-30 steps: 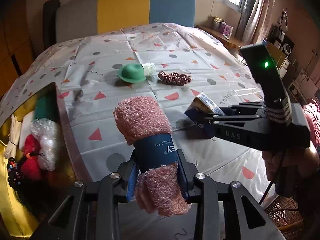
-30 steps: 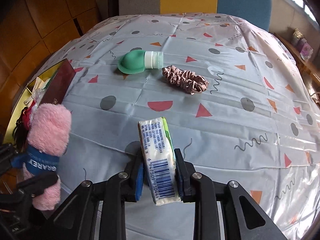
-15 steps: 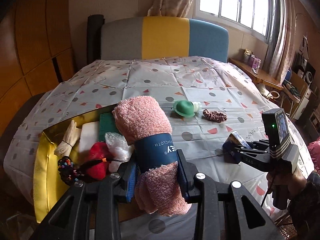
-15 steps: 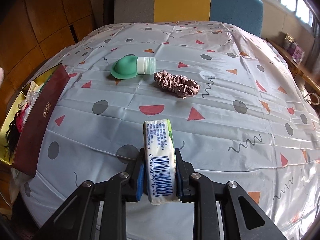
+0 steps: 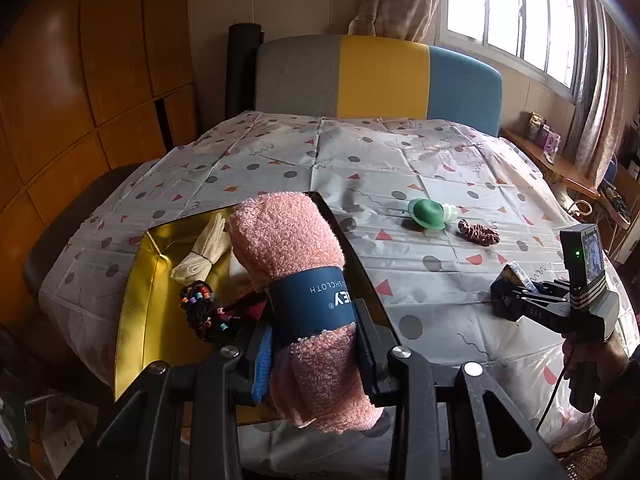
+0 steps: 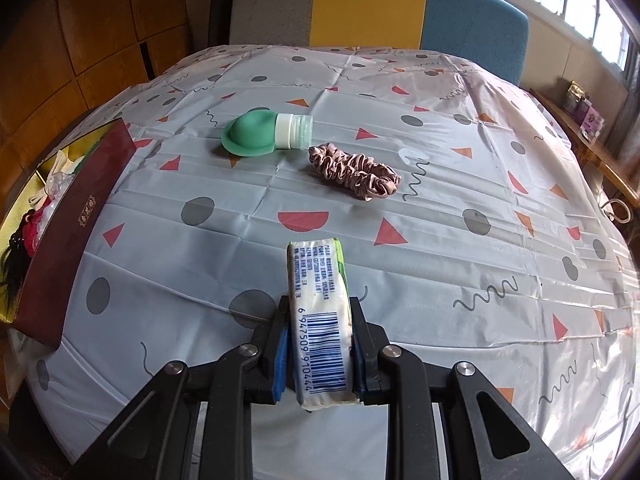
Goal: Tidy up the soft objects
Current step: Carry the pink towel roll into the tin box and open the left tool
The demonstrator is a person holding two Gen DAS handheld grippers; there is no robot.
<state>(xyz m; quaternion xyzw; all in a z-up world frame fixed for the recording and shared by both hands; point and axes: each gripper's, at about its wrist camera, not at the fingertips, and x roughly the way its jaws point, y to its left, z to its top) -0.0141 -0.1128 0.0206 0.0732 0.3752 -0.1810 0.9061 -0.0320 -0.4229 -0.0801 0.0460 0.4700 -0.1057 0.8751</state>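
Above the gold box, left fingers clamp washcloth roll (lengthwise, pointing away).

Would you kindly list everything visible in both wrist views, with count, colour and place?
Rolled washcloth: one, pink with navy band, in left gripper.
Tissue pack: one, white, barcoded, in right gripper.
Squeeze bottle: one, green, on tablecloth.
Scrunchie: one, dusty pink, beside bottle.
Box: one, gold inside, at table's left edge.
Beaded hair tie: one, black, in box.
Cream bundle: one, in box.
Tablecloth: one, grey, patterned.
Left gripper: shut.
Right gripper: shut.
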